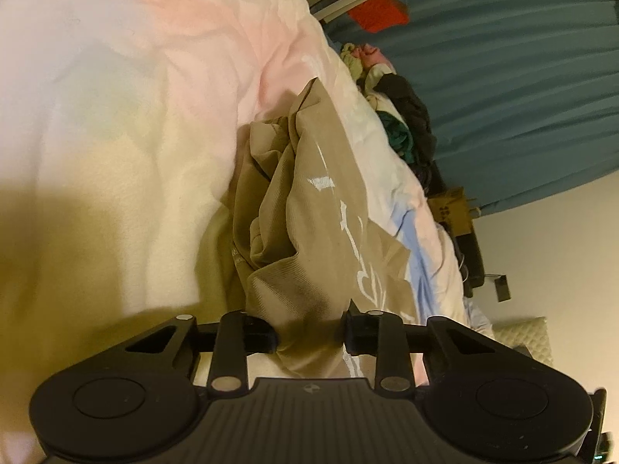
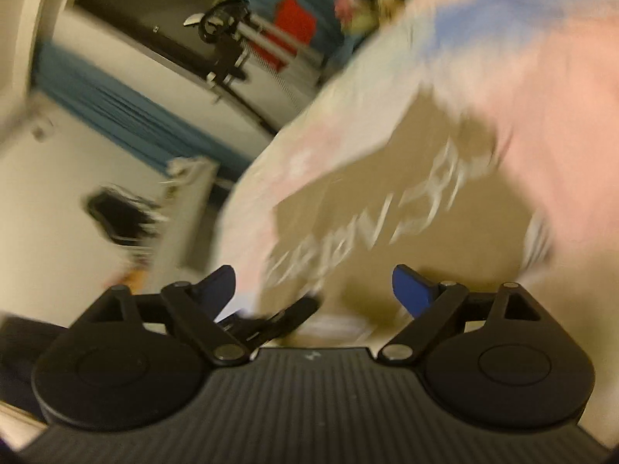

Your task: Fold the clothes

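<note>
Tan garment bunched on the pastel bedding, white lettering up, a fold of it pinched between the fingers of the left gripper. Right gripper spread wide over the same cloth, gripping nothing; view blurred, so exact height unclear.

Likely trouble: only 1 corner held, so lifting could drag the crumpled mass into a twist instead of a flat panel. Thin pinch, possible slip. Soft bedding underneath, easy to catch along with the cloth when closing.

Bed edge close on the far right, with a heap of other clothes and a blue curtain beyond. Plenty of bare bedding to the left for spreading out.
</note>
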### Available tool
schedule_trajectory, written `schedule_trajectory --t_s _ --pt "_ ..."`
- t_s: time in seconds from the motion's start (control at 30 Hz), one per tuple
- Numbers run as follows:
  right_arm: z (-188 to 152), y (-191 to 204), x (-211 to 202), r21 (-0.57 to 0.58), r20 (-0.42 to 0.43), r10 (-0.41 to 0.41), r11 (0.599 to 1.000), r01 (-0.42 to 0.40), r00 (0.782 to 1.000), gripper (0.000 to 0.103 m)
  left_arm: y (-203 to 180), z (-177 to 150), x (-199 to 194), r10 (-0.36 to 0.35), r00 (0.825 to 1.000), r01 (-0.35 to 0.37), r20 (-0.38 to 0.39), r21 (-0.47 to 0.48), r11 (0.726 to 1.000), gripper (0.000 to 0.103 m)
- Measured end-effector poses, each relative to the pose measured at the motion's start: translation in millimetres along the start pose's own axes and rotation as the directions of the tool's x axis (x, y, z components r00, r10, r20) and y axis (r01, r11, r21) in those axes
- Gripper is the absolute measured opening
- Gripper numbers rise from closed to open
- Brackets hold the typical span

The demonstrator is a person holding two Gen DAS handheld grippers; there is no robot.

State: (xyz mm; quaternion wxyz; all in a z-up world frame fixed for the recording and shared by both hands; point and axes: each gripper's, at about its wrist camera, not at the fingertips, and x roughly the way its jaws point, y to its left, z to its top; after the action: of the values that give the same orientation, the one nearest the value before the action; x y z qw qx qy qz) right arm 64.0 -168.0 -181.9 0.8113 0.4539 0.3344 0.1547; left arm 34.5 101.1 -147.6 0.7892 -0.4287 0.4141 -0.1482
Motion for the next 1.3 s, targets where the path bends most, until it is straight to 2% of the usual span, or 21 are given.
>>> schedule_trajectory --t_s 0.1,0.2,0.33,0.37,0.47,0.5,0.6,0.7,0.8,0.87,0.9,0.93,1.07,1.17,1.3 --pt "-4 -22 11 0.177 -0.083 0.063 0.983 -0.048 0.994 0.091 1 1 -3 -0.022 1.0 0.022 0.012 -0.017 1.0 0.029" --pt "-9 -42 26 0.311 -0.133 0.1 0.949 -0.054 0.986 0.092 4 2 -4 -0.046 0.999 0.047 0.023 -0.049 0.998 0.027" --pt "-13 -60 48 0.387 -0.155 0.065 0.922 0.0 0.986 0.091 4 2 -5 -0.071 0.997 0.073 0.04 -0.073 0.995 0.025" --pt "-13 -66 49 0.422 -0.131 0.055 0.906 0.006 0.99 0.09 3 2 -5 -0.077 0.996 0.081 0.044 -0.078 0.994 0.025" --pt "-16 -80 43 0.529 -0.019 0.076 0.847 -0.055 0.997 0.09 4 4 -6 -0.096 0.994 0.101 0.058 -0.095 0.99 0.025" --pt "-16 -82 39 0.538 0.019 0.068 0.84 -0.067 0.998 0.089 6 5 -8 -0.1 0.993 0.106 0.059 -0.103 0.989 0.025" --pt "-16 -80 22 0.51 0.116 -0.02 0.859 -0.043 0.993 0.082 7 7 -6 -0.105 0.993 0.112 0.061 -0.12 0.986 0.025" --pt "-17 -85 17 0.531 0.144 -0.049 0.847 -0.035 0.988 0.072 8 8 -6 -0.103 0.993 0.11 0.058 -0.127 0.986 0.025" --pt "-22 -77 23 0.5 0.115 -0.041 0.866 -0.023 0.993 0.068 10 8 -10 -0.098 0.994 0.104 0.053 -0.138 0.985 0.025" --pt "-24 -68 28 0.449 0.088 -0.069 0.893 0.023 0.994 0.057 10 9 -10 -0.093 0.995 0.099 0.045 -0.141 0.985 0.025" --pt "-22 -67 23 0.433 0.093 -0.085 0.901 0.037 0.992 0.045 10 9 -11 -0.091 0.995 0.096 0.041 -0.14 0.985 0.025" --pt "-21 -66 19 0.417 0.098 -0.101 0.907 0.051 0.99 0.039 9 10 -12 -0.09 0.995 0.094 0.037 -0.135 0.986 0.025" --pt "-22 -51 2 0.368 0.147 -0.13 0.927 0.068 0.981 0.032 1 9 -18 -0.092 0.996 0.093 0.017 -0.126 0.988 0.025" --pt "-18 -33 -19 0.347 0.179 -0.154 0.934 0.084 0.972 0.03 -13 10 -26 -0.112 0.994 0.108 -0.015 -0.171 0.979 0.025" --pt "2 -3 -59 0.343 0.249 -0.154 0.937 0.061 0.956 0.03 -56 11 -33 -0.127 0.99 0.116 -0.062 -0.167 0.979 0.025"
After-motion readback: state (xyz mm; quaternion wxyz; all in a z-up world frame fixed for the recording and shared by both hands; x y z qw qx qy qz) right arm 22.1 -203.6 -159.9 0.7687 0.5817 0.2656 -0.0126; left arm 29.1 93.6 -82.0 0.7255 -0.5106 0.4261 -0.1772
